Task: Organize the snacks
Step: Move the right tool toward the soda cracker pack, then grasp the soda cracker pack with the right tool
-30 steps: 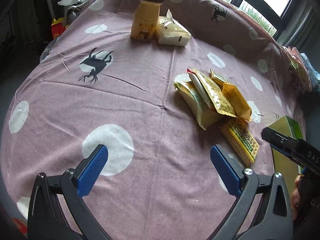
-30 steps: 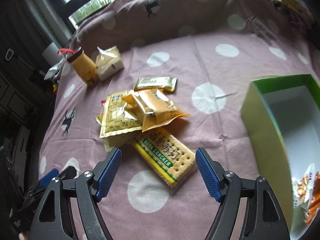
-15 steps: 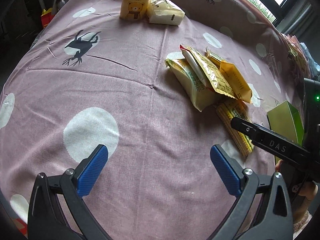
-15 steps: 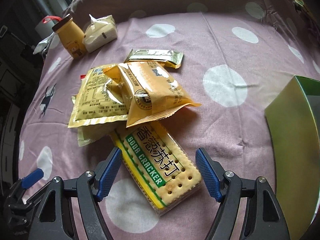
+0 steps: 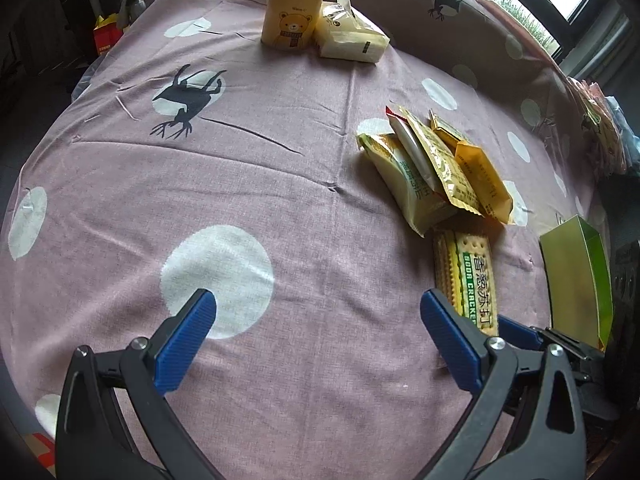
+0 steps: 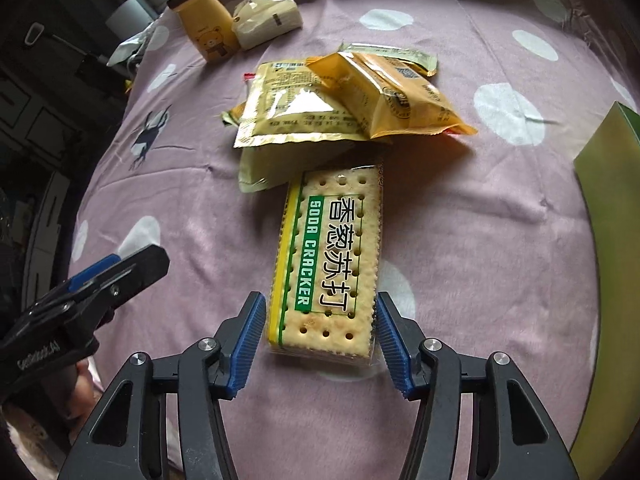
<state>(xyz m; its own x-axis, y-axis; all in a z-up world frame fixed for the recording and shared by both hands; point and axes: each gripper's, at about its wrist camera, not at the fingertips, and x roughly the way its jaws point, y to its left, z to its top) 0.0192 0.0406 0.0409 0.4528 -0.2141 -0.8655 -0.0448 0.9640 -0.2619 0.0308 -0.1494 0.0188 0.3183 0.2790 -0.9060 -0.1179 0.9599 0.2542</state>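
Clear crinkly plastic is what the right gripper (image 6: pixel 320 340) has to deal with here: the flat rectangular soda cracker pack in see-through wrap with a green label (image 6: pixel 328 264) lies on the mauve polka-dot tablecloth (image 6: pixel 480 248) with its near end right between the blue pads (image 6: pixel 250 344), and the jaws are closing on it (not clearly pressing yet, a sliver of gap on each side). I'd squeeze gently across the short width so the crackers don't snap, and lift straight up since the far end is tucked under the pile of yellow foil snack pouches (image 6: pixel 344 100). The green cardboard box (image 6: pixel 608 160) off to the gripper's right looks like the drop spot. The left gripper (image 5: pixel 320 320) sits wide, nothing in it, just left of the pack.
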